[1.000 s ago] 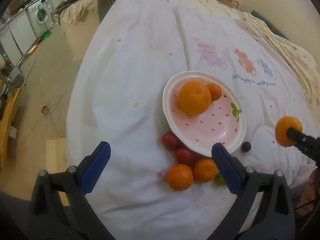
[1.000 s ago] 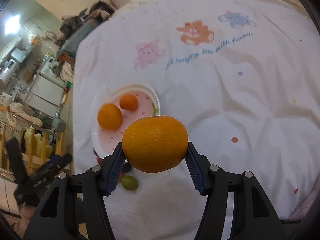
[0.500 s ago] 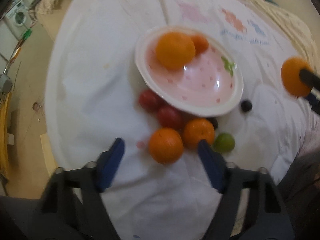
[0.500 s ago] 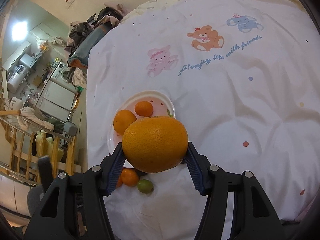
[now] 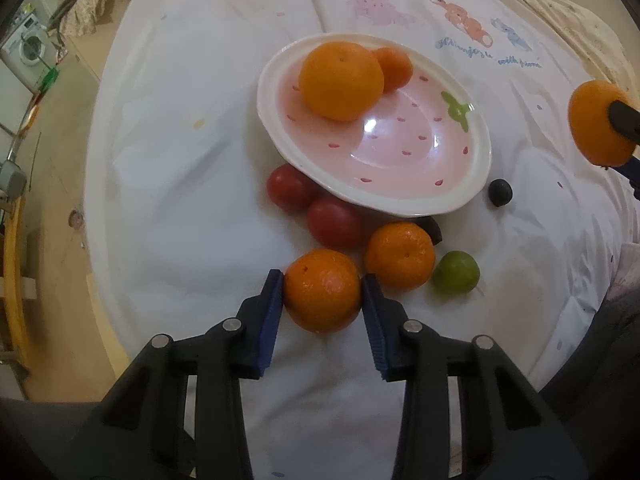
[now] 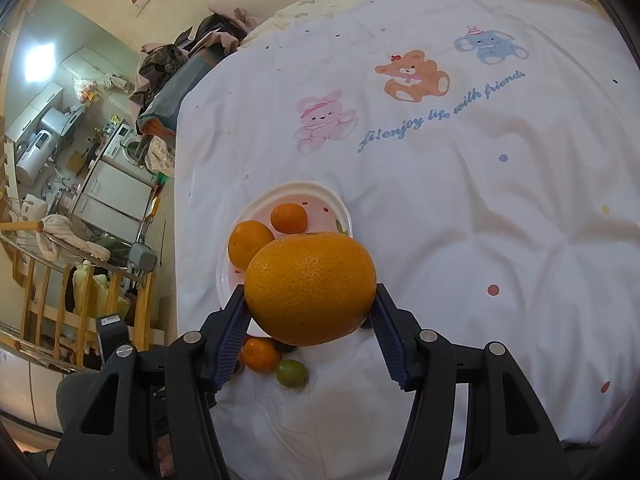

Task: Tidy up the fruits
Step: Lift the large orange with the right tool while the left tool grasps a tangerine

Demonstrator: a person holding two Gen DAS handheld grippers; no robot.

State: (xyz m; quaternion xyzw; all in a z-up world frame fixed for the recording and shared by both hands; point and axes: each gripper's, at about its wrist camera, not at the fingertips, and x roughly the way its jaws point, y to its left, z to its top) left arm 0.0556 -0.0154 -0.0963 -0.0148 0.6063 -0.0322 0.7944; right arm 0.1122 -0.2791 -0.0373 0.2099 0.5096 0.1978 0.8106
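White cartoon bedsheet [image 6: 460, 208], kitchen far left. Left gripper [image 5: 323, 292] closing on a tangerine [image 5: 322, 290] near the pink plate [image 5: 472, 196]; only the right view shows the right gripper [image 6: 310, 312] clamping a big orange [image 6: 310, 287].

Pink red-speckled plate [image 5: 448, 204], orange tangerines [image 5: 400, 256], white cartoon-animal sheet [image 5: 180, 160].

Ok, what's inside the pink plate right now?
The pink plate holds a large orange and a small tangerine behind it, touching. The rest is bare; anything directly under them is hidden.
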